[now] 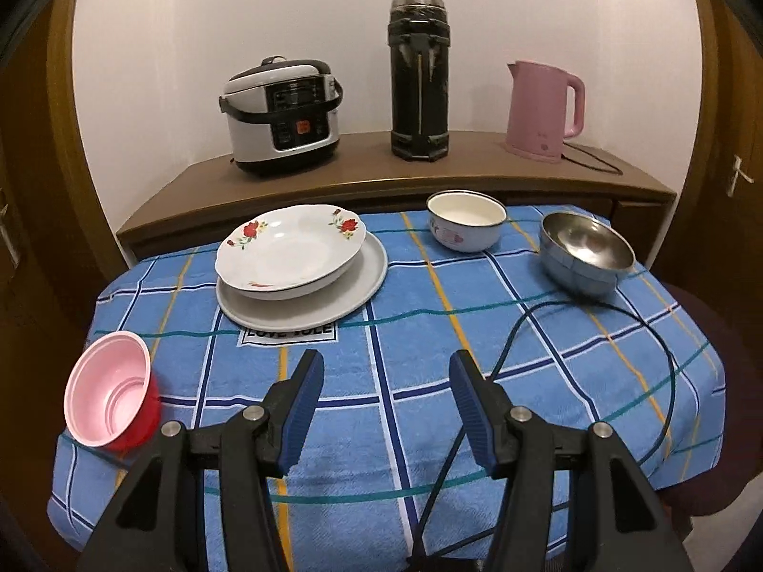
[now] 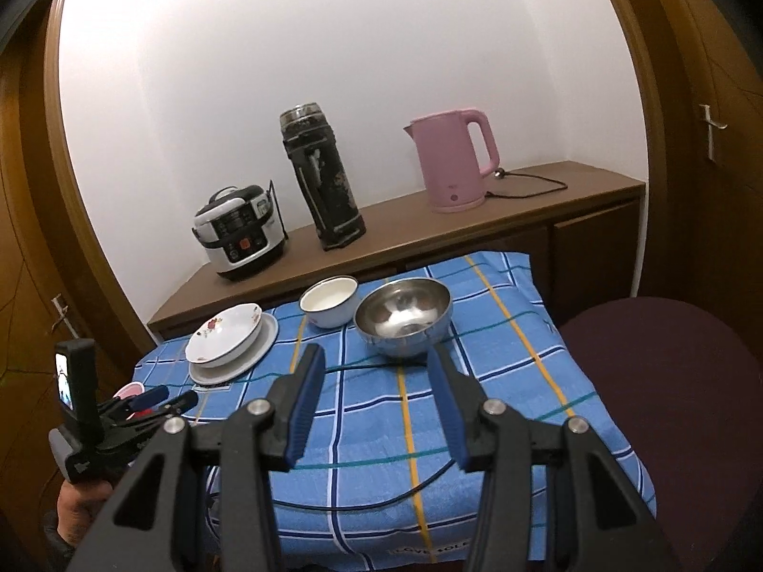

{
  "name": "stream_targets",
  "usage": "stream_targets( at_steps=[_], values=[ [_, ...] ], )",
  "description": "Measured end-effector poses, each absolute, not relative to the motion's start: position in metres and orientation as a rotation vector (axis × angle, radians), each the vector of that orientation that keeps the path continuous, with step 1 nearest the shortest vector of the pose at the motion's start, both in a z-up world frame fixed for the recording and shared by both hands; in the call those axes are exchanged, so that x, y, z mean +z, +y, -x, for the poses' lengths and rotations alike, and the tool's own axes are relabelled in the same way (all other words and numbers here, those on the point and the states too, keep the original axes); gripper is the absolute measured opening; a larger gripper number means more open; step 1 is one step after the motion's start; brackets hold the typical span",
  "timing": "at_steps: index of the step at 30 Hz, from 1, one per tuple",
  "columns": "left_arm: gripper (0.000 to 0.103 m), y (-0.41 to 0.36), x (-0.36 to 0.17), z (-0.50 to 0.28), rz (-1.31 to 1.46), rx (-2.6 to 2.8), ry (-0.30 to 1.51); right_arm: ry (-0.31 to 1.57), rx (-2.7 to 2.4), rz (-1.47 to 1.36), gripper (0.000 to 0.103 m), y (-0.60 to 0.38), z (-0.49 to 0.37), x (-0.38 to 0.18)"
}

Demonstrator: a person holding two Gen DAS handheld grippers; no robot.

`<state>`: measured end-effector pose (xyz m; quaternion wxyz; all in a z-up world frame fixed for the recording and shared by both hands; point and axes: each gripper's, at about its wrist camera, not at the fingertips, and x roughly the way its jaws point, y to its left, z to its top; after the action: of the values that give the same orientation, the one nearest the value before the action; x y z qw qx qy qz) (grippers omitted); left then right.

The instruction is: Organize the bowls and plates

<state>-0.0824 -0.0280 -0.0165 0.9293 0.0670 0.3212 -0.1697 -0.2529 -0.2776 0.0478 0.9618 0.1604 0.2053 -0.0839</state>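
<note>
On the cloth-covered bench (image 1: 429, 381): two plates, a flowered plate (image 1: 291, 250) stacked on a plain plate (image 1: 353, 295); three bowls, namely a white bowl (image 1: 466, 221), steel bowl (image 1: 584, 252) and pink bowl (image 1: 112, 398) (tipped sideways). Left gripper (image 1: 386, 410) and right gripper (image 2: 376, 405) both stand part-open, empty.

Room: plain white wall (image 1: 334, 9); brown wooden sideboard (image 1: 381, 176) against it (rice cooker (image 1: 281, 117), dark flask (image 1: 419, 78), pink kettle (image 1: 543, 112) on top); wooden doors (image 2: 706, 95) either side; dark maroon chair (image 2: 667, 381); blue checked cloth (image 1: 381, 357) over the desk.
</note>
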Motion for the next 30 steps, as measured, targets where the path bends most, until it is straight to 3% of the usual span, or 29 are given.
stream_targets(
  at_steps=[9,30],
  values=[
    [0.058,-0.044,-0.035,0.054,-0.179,-0.339,0.720,0.439,-0.224,-0.300,0.047,-0.292,0.235,0.040],
    [0.058,-0.060,-0.014,-0.015,-0.225,-0.255,0.654,0.525,-0.213,-0.328,0.047,-0.328,0.160,0.019]
  ],
)
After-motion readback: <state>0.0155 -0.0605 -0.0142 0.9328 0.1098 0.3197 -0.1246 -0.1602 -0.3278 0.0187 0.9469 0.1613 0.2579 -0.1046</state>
